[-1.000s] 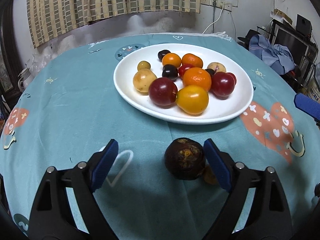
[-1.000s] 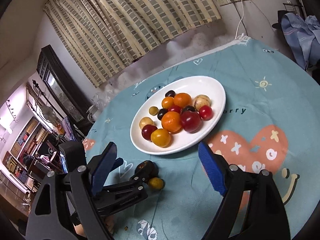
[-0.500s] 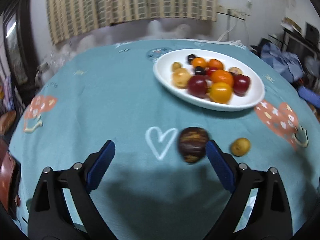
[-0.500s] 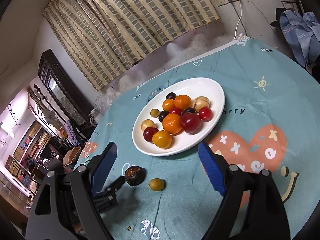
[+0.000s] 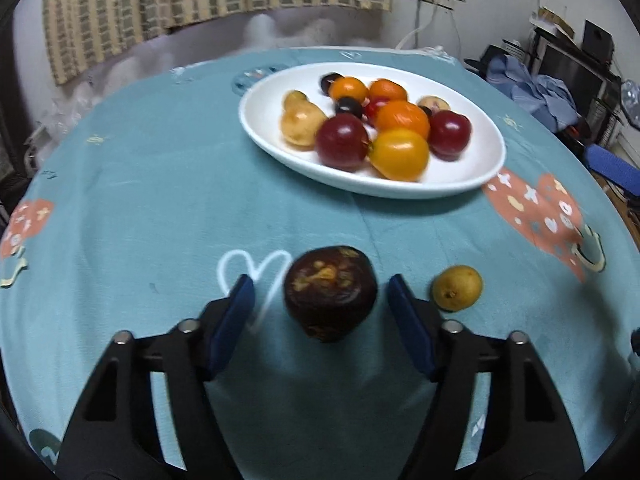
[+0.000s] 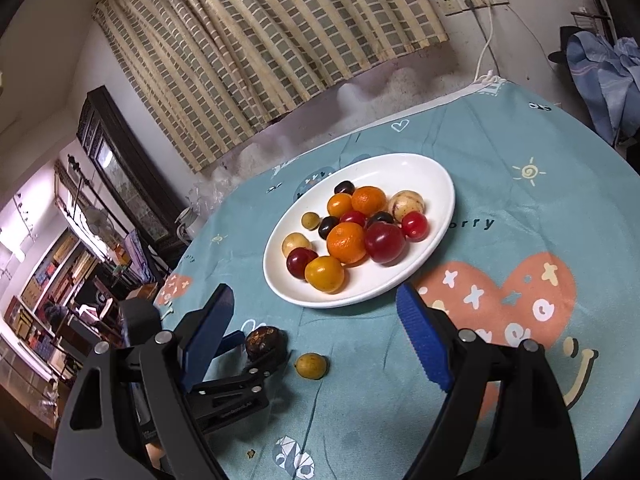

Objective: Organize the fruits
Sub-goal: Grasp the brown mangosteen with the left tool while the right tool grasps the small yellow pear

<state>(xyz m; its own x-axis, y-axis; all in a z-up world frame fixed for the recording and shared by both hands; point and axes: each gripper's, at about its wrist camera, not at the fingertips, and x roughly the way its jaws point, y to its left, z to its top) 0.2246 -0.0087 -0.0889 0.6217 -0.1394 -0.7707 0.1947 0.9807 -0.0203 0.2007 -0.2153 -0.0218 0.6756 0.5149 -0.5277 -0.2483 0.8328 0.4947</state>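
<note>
Narrowed since before, left tongs [image 5: 320, 304] are closing around dark fruit [image 5: 330, 292]

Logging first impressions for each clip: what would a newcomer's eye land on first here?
Probably the white plate piled with red, orange and yellow fruit, at the middle of the teal tablecloth. Next, the dark fruit lying on the cloth in front of the plate, between the closing jaws of the left gripper, whose pads are not yet touching it. A small yellow fruit lies loose just to its right.
</note>
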